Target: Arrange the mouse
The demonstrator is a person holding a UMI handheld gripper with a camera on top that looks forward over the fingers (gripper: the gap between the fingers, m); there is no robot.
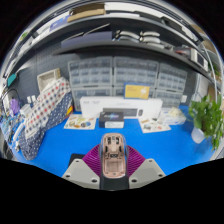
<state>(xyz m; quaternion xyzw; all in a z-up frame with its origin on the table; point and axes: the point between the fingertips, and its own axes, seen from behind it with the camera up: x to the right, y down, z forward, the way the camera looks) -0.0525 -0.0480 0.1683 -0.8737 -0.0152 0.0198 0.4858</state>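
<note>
A pale pink, see-through mouse (pixel 113 154) sits between my gripper's (pixel 113 162) two fingers, pointing away from me. The magenta pads (pixel 94 160) press against both of its sides, so the gripper is shut on the mouse. It is held above the blue table (pixel 60 150). The mouse's rear end is hidden down by the gripper's body.
Beyond the fingers a small box (pixel 112 123) stands on the blue table. White trays with parts (pixel 80 122) lie left and right of it. A checkered cloth bundle (pixel 45 115) is at the left, a green plant (pixel 208 118) at the right. Shelves with drawer cabinets (pixel 120 78) stand behind.
</note>
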